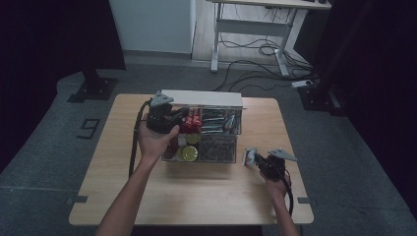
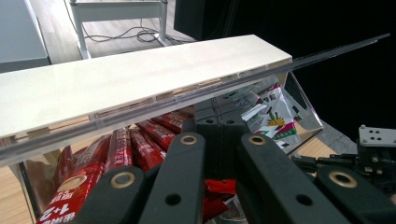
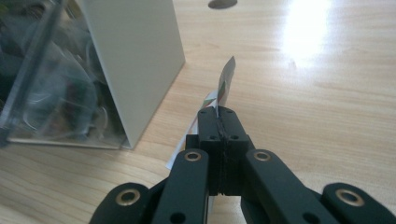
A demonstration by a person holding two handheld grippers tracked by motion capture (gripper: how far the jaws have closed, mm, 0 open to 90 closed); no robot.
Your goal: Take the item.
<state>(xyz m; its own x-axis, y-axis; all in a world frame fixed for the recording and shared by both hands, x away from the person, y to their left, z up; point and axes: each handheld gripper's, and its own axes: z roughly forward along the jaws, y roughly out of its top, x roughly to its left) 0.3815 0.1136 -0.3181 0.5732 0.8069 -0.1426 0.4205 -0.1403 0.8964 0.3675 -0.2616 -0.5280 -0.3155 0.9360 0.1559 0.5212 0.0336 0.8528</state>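
A clear compartment box (image 1: 235, 148) with a white top panel (image 1: 201, 97) stands mid-table. Red stick packets (image 1: 192, 120) (image 2: 116, 154) fill its upper left compartment, and white-green sachets (image 2: 271, 112) lie in the one beside it. My left gripper (image 1: 176, 119) (image 2: 217, 123) reaches into the red packets with its jaws shut; a red packet lies just under them, and I cannot tell if it is pinched. My right gripper (image 1: 256, 160) (image 3: 218, 114) is low over the table right of the box, shut on a thin white sachet (image 1: 250, 156) (image 3: 225, 81) that stands on edge.
Yellow round lids (image 1: 187, 153) and dark small items fill the lower compartments. The box's pale side wall (image 3: 135, 60) stands close to the left of my right gripper. Bare wooden tabletop (image 1: 196, 196) lies in front of the box. A desk frame and cables are on the floor beyond.
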